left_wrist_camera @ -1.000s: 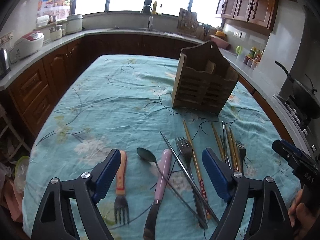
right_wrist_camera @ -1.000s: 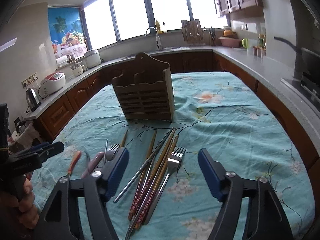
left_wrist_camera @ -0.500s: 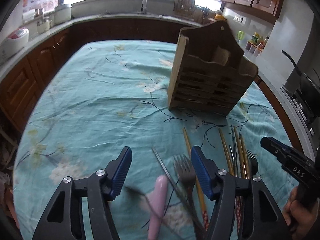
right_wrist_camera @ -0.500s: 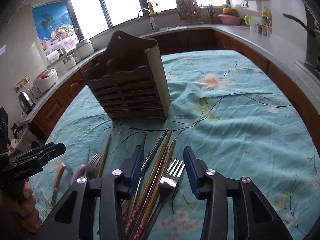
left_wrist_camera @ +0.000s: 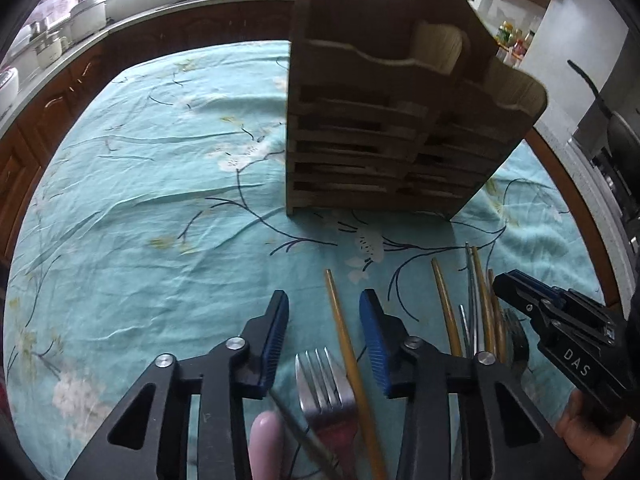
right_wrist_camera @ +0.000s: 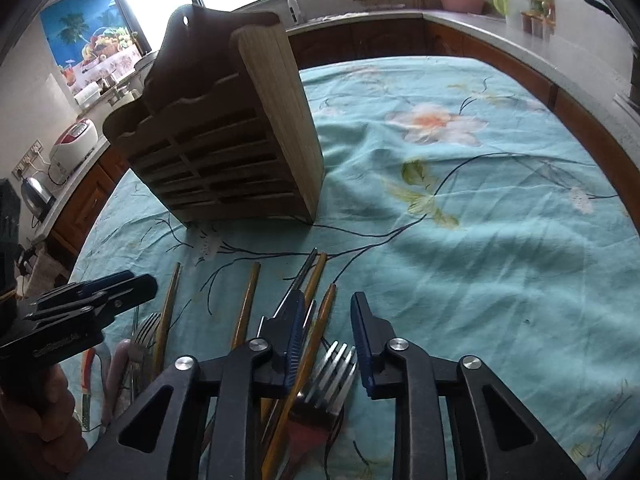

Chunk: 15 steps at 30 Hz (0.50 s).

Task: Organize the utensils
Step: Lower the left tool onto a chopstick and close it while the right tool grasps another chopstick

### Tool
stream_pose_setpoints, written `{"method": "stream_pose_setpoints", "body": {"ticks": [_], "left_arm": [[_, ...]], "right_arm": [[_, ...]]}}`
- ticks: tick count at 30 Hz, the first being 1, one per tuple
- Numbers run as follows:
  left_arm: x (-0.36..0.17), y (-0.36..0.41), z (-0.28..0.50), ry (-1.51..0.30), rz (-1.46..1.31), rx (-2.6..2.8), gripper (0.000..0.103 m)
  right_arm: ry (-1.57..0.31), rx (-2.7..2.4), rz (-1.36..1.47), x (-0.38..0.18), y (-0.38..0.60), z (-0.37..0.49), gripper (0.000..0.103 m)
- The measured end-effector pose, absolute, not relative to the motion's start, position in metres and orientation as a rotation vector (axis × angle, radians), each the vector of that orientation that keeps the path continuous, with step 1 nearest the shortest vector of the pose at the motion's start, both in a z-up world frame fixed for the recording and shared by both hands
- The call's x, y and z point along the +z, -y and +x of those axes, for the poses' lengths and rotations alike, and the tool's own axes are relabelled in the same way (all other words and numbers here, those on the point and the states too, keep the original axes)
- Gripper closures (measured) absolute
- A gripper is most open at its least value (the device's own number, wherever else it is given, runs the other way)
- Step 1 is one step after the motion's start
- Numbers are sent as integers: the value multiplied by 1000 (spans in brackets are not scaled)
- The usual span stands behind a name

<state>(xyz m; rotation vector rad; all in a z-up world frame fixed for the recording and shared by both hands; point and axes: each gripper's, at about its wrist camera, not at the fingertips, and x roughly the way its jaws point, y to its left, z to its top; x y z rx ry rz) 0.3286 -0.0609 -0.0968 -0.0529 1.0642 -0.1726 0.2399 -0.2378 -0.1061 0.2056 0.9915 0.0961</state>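
A wooden utensil holder point(left_wrist_camera: 392, 120) stands on the teal flowered tablecloth point(left_wrist_camera: 140, 200); it also shows in the right wrist view point(right_wrist_camera: 224, 152). Utensils lie in front of it. My left gripper point(left_wrist_camera: 323, 312) is partly open over a silver fork point(left_wrist_camera: 325, 384), a yellow chopstick point(left_wrist_camera: 344, 332) and a pink handle point(left_wrist_camera: 264, 444). My right gripper point(right_wrist_camera: 326, 312) is partly open over another fork point(right_wrist_camera: 332, 376) and several yellow chopsticks point(right_wrist_camera: 320, 320). Neither holds anything. Each gripper shows in the other's view: the right point(left_wrist_camera: 560, 328), the left point(right_wrist_camera: 80, 312).
More chopsticks point(left_wrist_camera: 444, 312) lie right of the left gripper. Kitchen counters point(right_wrist_camera: 500, 28) with appliances and a sink ring the table. A rice cooker point(right_wrist_camera: 72, 148) and kettle point(right_wrist_camera: 34, 196) stand on the left counter.
Both grippers have moved forward and down toward the utensils and holder. Both jaws have narrowed from wide open to partly open.
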Motion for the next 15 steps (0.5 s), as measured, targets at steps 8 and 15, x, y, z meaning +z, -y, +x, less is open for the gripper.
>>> {"method": "stream_pose_setpoints", "body": {"ticks": [8, 15], "left_arm": [[-114, 71, 345, -1089, -20, -174, 81], [-117, 77, 346, -1084, -16, -195, 96]], "right_arm": [[-1025, 82, 169, -117, 238, 248, 93], [-1031, 67, 90, -118, 224, 260, 94]]}}
